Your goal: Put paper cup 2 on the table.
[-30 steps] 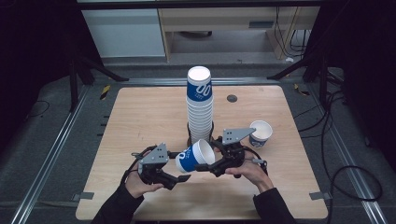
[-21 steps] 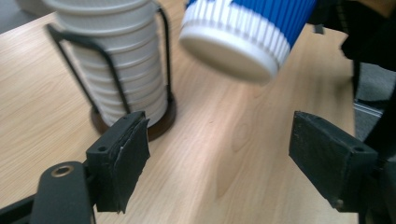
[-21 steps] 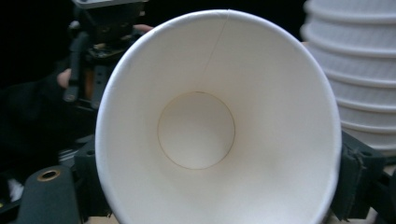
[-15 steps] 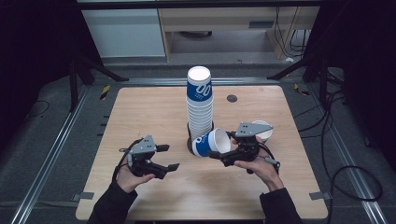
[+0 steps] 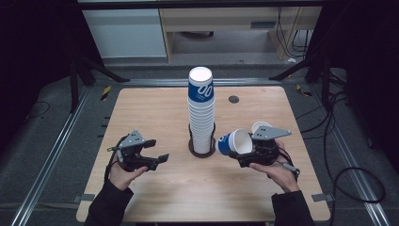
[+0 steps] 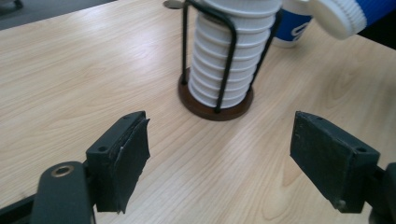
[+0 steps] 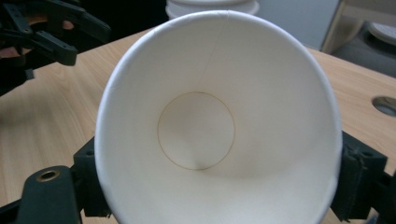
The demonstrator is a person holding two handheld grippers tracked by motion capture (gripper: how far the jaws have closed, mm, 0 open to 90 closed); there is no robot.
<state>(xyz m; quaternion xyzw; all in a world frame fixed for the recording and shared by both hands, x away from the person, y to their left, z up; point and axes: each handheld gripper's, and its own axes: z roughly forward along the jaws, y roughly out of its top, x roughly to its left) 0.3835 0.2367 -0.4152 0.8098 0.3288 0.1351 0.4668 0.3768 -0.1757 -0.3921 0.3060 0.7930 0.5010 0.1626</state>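
Dark floor and black metal framing surround a light wooden bench (image 5: 155, 113) in the high view, with pale cabinets across the top of the frame. At the centre of the bench a tall stack of paper cups (image 5: 201, 110), white with blue bands, stands in a round wire cup holder (image 5: 202, 147). At lower left the left hand-held gripper (image 5: 159, 159) hangs just above the wood with its jaws spread wide and nothing between them. At centre right the right hand-held gripper (image 5: 241, 154) holds a single paper cup (image 5: 235, 142) on its side, mouth turned toward the lower right, just right of the holder's base. Its jaws have just been easing apart, yet the cup sits between them. Another cup (image 5: 260, 127) stands on the bench just behind that gripper.

From the left gripper view, the two black jaws rise at lower left and lower right, far apart, over bare wood grain. The cup holder (image 6: 215, 100) with its ribbed white stack (image 6: 233, 51) sits at upper centre, and the rim of the held cup (image 6: 341, 18) pokes in at the upper right corner.

From the right gripper view, the held cup's white inside (image 7: 210, 126) faces the lens, with the black jaws hugging its wall at both lower edges. The left hand-held gripper (image 7: 70, 32) appears at upper left.
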